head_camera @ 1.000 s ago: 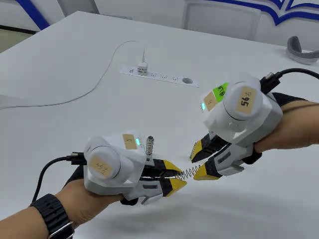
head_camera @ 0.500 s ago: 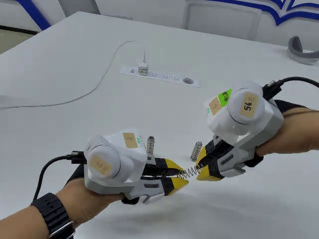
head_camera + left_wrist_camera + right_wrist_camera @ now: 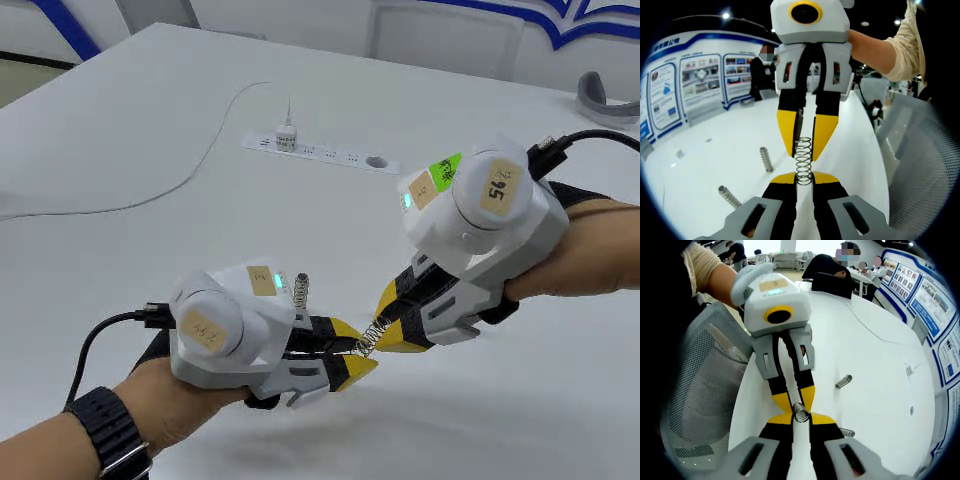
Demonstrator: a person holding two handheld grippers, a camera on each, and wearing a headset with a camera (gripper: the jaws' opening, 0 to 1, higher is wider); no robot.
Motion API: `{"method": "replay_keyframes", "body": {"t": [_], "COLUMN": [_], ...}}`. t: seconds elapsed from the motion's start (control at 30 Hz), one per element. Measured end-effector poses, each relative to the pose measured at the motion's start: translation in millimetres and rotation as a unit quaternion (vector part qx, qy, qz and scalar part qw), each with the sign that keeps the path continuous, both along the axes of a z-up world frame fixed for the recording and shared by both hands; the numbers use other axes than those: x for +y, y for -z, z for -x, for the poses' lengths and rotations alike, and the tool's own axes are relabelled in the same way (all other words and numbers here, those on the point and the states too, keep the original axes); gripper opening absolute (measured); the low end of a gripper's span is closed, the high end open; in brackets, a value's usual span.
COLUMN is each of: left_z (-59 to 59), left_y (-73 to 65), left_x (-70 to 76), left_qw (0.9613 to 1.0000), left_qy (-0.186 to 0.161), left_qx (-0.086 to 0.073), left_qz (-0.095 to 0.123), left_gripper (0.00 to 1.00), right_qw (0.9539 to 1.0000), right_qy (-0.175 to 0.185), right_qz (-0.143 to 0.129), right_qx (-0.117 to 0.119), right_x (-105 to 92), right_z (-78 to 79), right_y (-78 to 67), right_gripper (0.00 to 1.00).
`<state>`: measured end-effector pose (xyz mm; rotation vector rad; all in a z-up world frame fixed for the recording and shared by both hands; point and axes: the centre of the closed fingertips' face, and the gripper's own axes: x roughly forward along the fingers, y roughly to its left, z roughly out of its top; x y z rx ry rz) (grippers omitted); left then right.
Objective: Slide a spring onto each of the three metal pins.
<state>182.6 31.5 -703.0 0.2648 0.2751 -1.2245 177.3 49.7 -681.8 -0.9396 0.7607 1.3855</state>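
1. Progress looks like two out of three. The first sprung pin (image 3: 766,159) and second sprung pin (image 3: 730,196) sit on the white table (image 3: 200,200) with coils already round them, off to the left in the left gripper view.
2. The loose spring (image 3: 370,340) is the one being worked. It's up off the table on the near side, bridging the two sets of yellow tips.
3. The left gripper (image 3: 350,362) comes in from the left with its jaws pinched together on its end of the spring.
4. The right gripper (image 3: 388,325) comes in from the right, nose to nose with it. Its tips straddle the other end of the spring, but I honestly can't tell if they're clamping it or just sitting round it.
5. About the third pin: there's a thin dark sliver (image 3: 799,122) between the right gripper's jaws in the left gripper view. Could be it, but it's too small to call.
6. What's left, I'd guess, is getting this last spring fully onto its pin and parking it with the other two.
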Motion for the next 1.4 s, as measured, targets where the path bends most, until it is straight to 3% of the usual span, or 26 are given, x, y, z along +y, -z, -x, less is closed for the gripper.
{"method": "replay_keyframes", "body": {"t": [0.7, 1.17, 1.4], "left_z": [-5.1, -8.1, -11.6], "left_y": [-1.4, -2.0, -3.2], "left_x": [1.5, 12.4, 26.3], "left_qw": [0.9999, 0.9993, 0.9986], "left_qy": [-0.015, -0.031, -0.045], "left_qx": [0.000, 0.013, 0.018], "left_qz": [0.008, 0.016, 0.020], "left_gripper": [0.12, 0.26, 0.33], "right_qw": [0.9999, 0.9997, 0.9991], "right_qy": [0.007, 0.022, 0.039], "right_qz": [-0.009, 0.002, 0.006], "right_qx": [0.001, -0.010, -0.015], "right_x": [8.8, -3.5, -18.6], "right_z": [-0.4, -9.0, -15.5], "right_y": [-2.0, -3.6, -7.2], "right_gripper": [0.12, 0.12, 0.12]}}
